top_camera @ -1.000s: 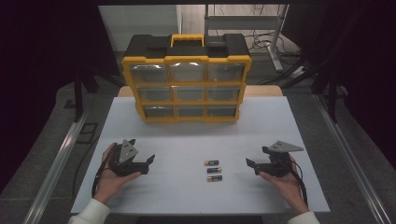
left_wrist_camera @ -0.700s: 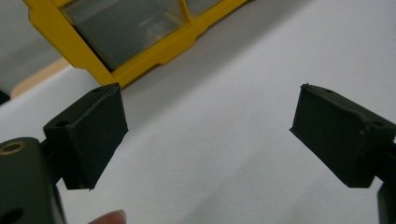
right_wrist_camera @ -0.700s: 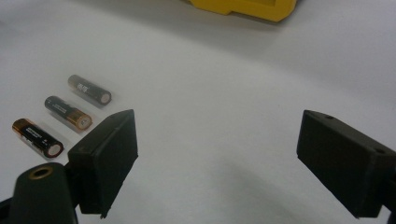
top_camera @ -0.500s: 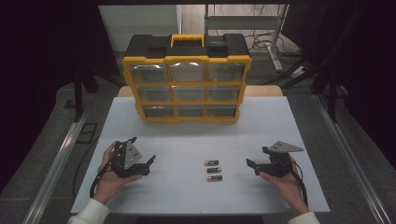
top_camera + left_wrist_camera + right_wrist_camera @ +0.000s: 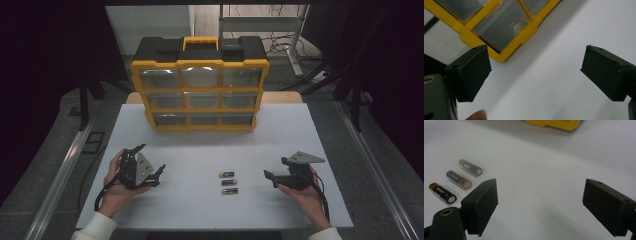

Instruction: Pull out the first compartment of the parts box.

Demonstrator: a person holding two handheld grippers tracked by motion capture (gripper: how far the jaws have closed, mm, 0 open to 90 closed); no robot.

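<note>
Evidently poised to begin, the left tool [image 5: 159, 172] and right tool [image 5: 268, 176] rested wide-jawed and empty low in the frame, flanking three batteries [image 5: 228, 182] at lower centre of the table [image 5: 280, 132], probably bound for the yellow organizer [image 5: 200, 85] above.

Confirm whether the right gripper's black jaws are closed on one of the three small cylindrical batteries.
No: the right gripper stands open over bare white table, the three batteries lying beside it.
</note>
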